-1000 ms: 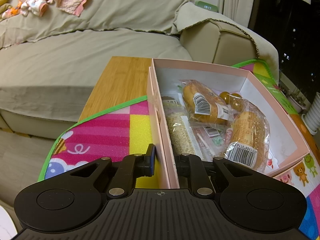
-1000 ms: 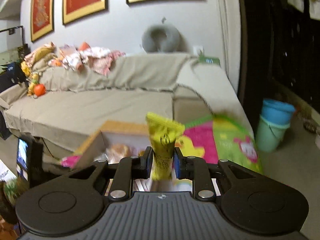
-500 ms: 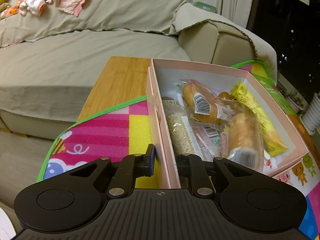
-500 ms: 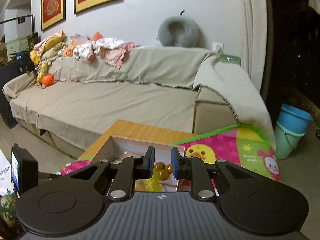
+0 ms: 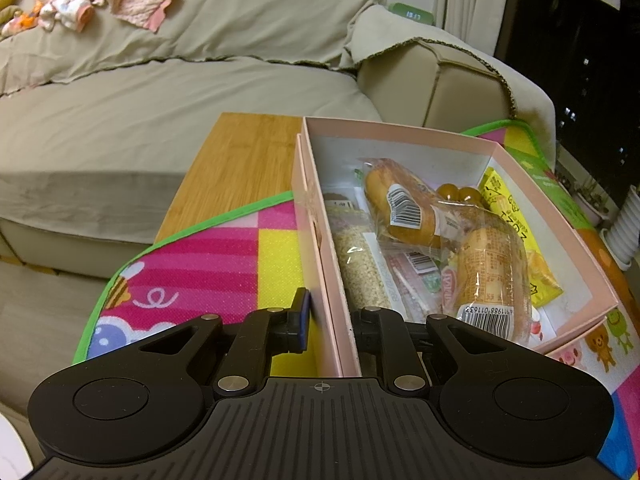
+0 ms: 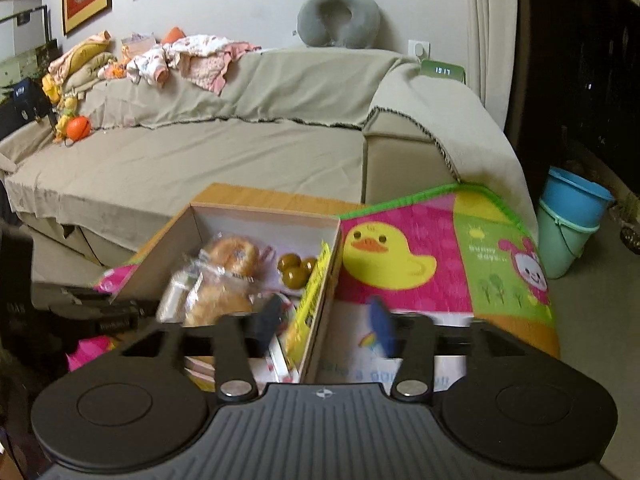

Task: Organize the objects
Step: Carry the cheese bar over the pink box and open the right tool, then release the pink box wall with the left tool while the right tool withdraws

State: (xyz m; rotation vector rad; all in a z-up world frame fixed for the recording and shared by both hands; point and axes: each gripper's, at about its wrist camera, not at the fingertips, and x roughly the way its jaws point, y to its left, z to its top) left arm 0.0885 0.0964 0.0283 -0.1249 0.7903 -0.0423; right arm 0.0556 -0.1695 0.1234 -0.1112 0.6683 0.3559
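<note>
A pink box (image 5: pixel 404 136) sits on a colourful play mat. It holds wrapped bread rolls (image 5: pixel 404 204), a grain packet (image 5: pixel 360 264), brown round fruits (image 5: pixel 456 192) and a yellow snack packet (image 5: pixel 516 232) along its right wall. My left gripper (image 5: pixel 332 314) is shut on the box's near left wall. In the right wrist view the box (image 6: pixel 264 216) lies below, with the yellow packet (image 6: pixel 312 300) inside. My right gripper (image 6: pixel 324 324) is open and empty, straddling the box's right wall.
The play mat (image 5: pixel 208 264) covers a wooden table (image 5: pixel 240 164) in front of a beige sofa (image 5: pixel 160 112). Clothes (image 6: pixel 192 60) and a neck pillow (image 6: pixel 340 20) lie on the sofa back. Buckets (image 6: pixel 572 216) stand on the floor at the right.
My right gripper let the yellow packet go into the box, then opened wide and dropped lower over the box's right wall. The left gripper kept its hold on the box wall.
</note>
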